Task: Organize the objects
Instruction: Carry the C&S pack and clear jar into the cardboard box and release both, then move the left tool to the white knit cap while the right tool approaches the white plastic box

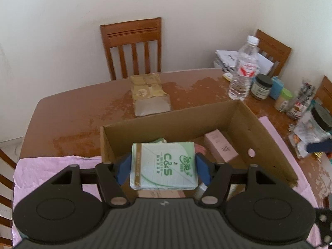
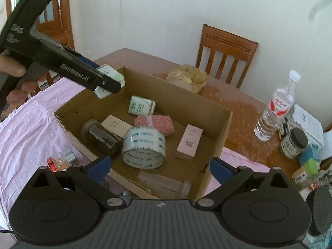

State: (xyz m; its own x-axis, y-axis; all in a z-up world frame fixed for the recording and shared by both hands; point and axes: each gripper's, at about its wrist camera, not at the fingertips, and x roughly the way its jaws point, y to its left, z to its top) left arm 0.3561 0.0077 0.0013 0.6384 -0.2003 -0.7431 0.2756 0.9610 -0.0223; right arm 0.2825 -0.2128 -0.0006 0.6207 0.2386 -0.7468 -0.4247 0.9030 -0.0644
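Observation:
My left gripper (image 1: 164, 166) is shut on a green and white tissue pack (image 1: 164, 166) and holds it above the open cardboard box (image 1: 267, 137). The right wrist view shows that same gripper (image 2: 108, 81) with the pack (image 2: 108, 70) over the box's far left corner. My right gripper (image 2: 159, 168) is open and empty, above the box's near edge (image 2: 215, 145). Inside the box lie a second tissue pack (image 2: 142, 105), a tape roll (image 2: 144, 147), a pink sponge (image 2: 154, 124), a pink carton (image 2: 189, 141), a beige carton (image 2: 117, 125) and a dark jar (image 2: 99, 134).
The box stands on a pink cloth (image 2: 25, 137) on a brown table (image 1: 72, 112). A water bottle (image 1: 244, 70), jars (image 1: 261, 86) and papers (image 1: 228, 57) crowd the right side. A paper bag (image 1: 148, 93) lies behind the box. Small items (image 2: 60, 161) lie left of the box. Chairs (image 1: 132, 47) stand around.

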